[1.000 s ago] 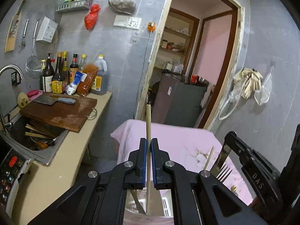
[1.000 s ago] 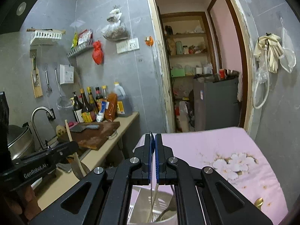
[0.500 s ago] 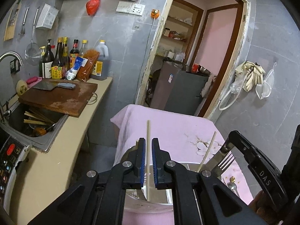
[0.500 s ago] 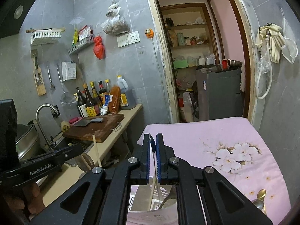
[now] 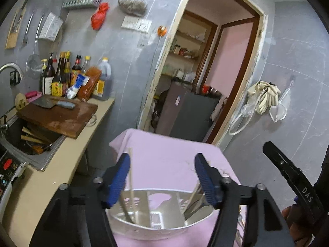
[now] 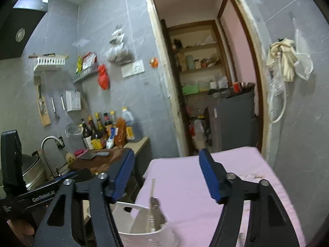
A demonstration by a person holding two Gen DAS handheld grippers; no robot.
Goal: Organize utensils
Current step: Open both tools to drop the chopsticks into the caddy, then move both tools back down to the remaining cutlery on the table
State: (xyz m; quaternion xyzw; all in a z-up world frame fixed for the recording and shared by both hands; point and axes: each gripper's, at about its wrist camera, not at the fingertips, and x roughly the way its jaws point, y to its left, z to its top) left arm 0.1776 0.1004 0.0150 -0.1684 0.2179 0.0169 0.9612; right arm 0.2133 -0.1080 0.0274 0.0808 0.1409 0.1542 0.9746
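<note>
Your left gripper [image 5: 162, 177] stands with its jaws opening and nothing pressed between the blue pads [image 5: 117, 179]. The chopstick [image 5: 131, 177] leans just inside the left pad, its lower end down in the left compartment of the white utensil holder [image 5: 156, 229], its long axis near upright and tilted slightly left.

Your right gripper [image 6: 166, 177] is likewise opening, with nothing gripped. The fork [image 6: 153, 207] stands handle-up in the holder, below and between the jaws, apart from both pads.

The holder sits at the near edge of the pink-covered surface [image 5: 164, 154]; more utensils lean in its right compartment, too blurred to name.

Against a second ago: both jaws were then clamped, the left on the chopstick, the right on what appears to be the fork's handle. Both pieces are now released into the holder, and the left camera looks down further into it.

Judgement: this deposit is complete. Any next pick lies out on the surface beyond or beside the holder; neither hand is evidently nearer.

Far left, the kitchen counter [image 5: 41, 185] carries a cutting board [image 5: 59, 115] and bottles [image 5: 67, 76].
</note>
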